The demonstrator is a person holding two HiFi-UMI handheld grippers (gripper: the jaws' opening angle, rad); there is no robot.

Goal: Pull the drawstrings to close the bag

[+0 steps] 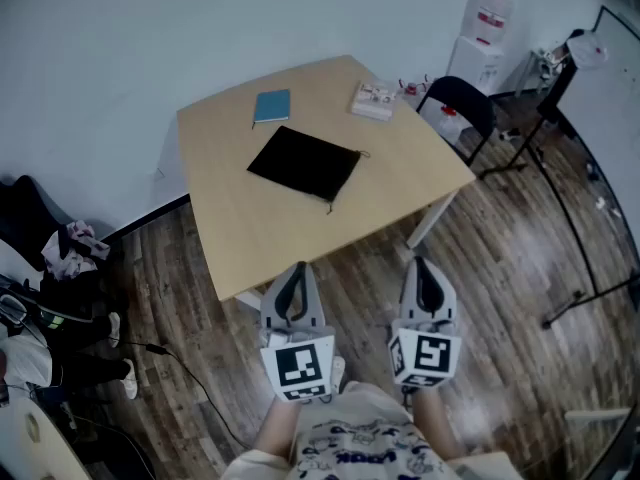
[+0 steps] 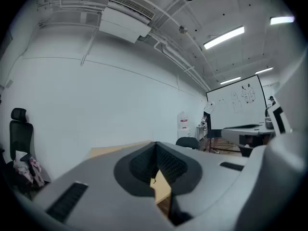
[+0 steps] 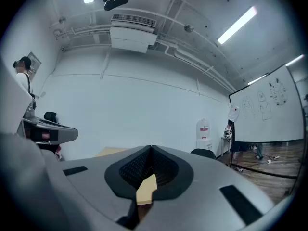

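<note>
A: Where is the bag (image 1: 305,163) lying?

B: It is lying flat on the table (image 1: 270,243), black against the pale wood, a little above the middle of the head view. Its drawstrings (image 1: 364,154) are poking out along its right-hand edge.

A: Is anything touching it?

B: Nothing is touching it. A blue notebook (image 1: 272,105) is lying just beyond it toward the upper left, apart from it. A small white box (image 1: 375,100) is sitting near the table's far corner, to the bag's upper right.

A: And the claws?

B: Both are hovering low in the frame, off the table's near edge and over the wooden floor (image 1: 500,268), well apart from the bag. The left claw (image 1: 299,268) is pointing up the frame at lower centre-left. The right claw (image 1: 419,263) is doing the same beside it at lower centre-right.

A: How are their jaws standing?

B: In each gripper view the jaws are meeting at the tips, pressed together and gripping nothing. Only a sliver of table is showing through the gap behind the tips.

A: What is standing round the table?

B: A dark chair (image 1: 458,96) is standing by the table's right corner. A water dispenser (image 1: 480,43) is standing against the wall at the upper right. In the left gripper view a whiteboard (image 2: 240,100) is showing at the right.
</note>
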